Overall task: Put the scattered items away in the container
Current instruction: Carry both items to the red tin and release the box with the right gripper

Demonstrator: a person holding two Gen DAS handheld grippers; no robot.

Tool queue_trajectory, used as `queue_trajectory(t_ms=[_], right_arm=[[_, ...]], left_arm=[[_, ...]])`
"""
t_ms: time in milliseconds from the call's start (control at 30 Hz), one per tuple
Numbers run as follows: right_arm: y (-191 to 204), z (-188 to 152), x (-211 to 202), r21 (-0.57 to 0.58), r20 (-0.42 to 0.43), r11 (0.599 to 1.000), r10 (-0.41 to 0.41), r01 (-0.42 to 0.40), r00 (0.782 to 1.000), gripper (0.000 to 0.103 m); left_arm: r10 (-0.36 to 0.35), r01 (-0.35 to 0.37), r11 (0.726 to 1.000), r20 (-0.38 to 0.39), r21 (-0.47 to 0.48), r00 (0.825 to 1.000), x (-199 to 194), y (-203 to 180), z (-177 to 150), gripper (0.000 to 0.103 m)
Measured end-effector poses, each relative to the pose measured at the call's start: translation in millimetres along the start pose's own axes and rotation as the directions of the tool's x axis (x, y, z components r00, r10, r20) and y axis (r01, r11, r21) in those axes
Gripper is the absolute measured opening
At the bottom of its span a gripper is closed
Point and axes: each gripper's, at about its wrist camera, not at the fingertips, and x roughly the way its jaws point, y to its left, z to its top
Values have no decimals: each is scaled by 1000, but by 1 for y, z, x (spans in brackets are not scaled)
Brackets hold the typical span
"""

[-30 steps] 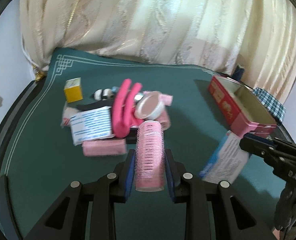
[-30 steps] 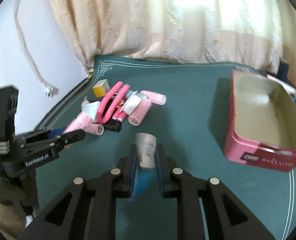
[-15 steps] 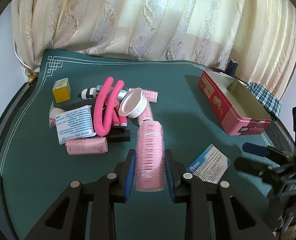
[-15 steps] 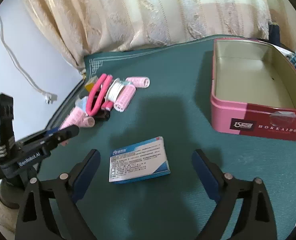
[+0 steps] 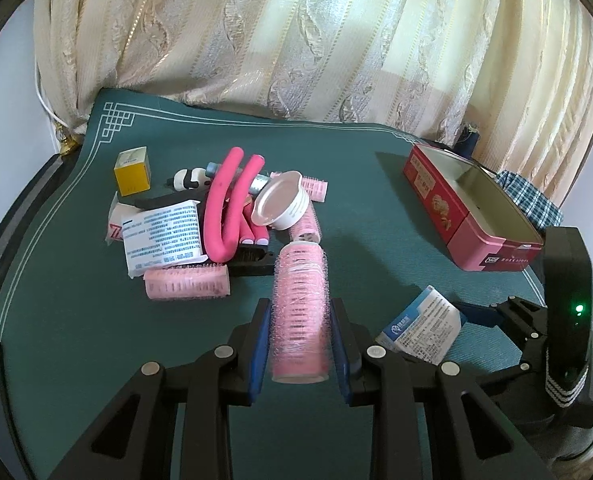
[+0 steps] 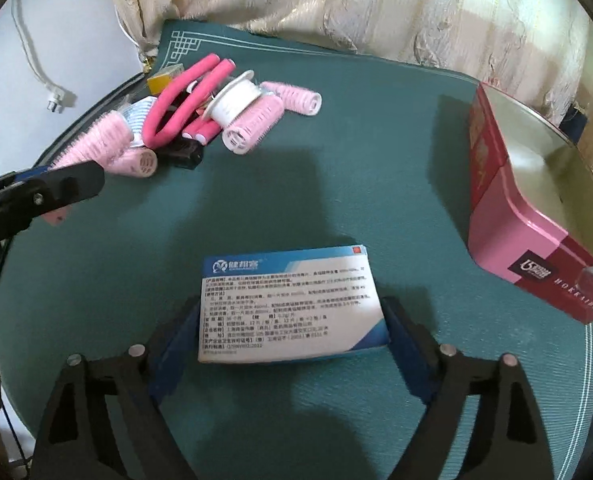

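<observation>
My left gripper is shut on a pink mesh hair roller, held a little above the green mat. A white and blue medicine box lies flat on the mat between the wide-spread fingers of my right gripper. Its jaws are closing around the box, and I see no firm press of the pads on it. The open pink and red tin stands to the right of the box, with nothing showing inside. Left of it lies the pile: pink foam curlers, a white jar, more rollers.
A yellow cube box and a printed white packet lie in the pile at the left. A heavy cream curtain hangs behind the table. A checked cloth lies past the tin. A white plug dangles at the left wall.
My right gripper let go of the medicine box, opened wide, and came down around it as it lies flat on the mat. The left gripper kept still with its roller.
</observation>
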Motion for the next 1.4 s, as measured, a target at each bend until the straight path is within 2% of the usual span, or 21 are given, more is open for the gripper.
queue_trajectory(t_ms=[100,200,367,467,533,667,833,933,1133,1200,1400], right_arm=[[-8,-1,-5,36,24,999,15,-16,1000,88],[-18,-1,-22,74,84,996,51,-57,995,88],[-43,2,-60,136,205,989,24,-52,979,88],[-62,3,-79,197,269,980,-21,-34,963,88],[-74,3,-91,233,306,972,-79,6,949,88],[-107,2,-112,308,344,949,-176,67,922,89],[-145,11,-117,372,340,922,-239,103,909,89],[-163,21,-110,386,323,914,-258,122,910,89],[-186,39,-82,389,249,906,-277,165,928,89],[-190,40,-74,386,211,908,-261,165,942,89],[-196,39,-52,353,147,921,-230,166,962,89]], left_arm=[[-6,6,1000,1,8,1000,0,-3,1,30],[-11,11,1000,2,18,1000,0,-9,4,30],[-24,23,998,9,50,1000,0,-27,10,30],[-37,36,996,10,79,999,2,-44,15,30],[-56,55,993,7,101,998,5,-58,20,30],[-87,85,987,5,137,996,10,-82,28,30],[-119,117,978,0,174,993,17,-109,36,30],[-131,130,975,-4,183,991,21,-120,39,30],[-139,139,971,-11,193,990,32,-135,48,30],[-138,138,971,-16,195,990,35,-138,50,30],[-136,139,970,-31,200,990,43,-145,56,30]])
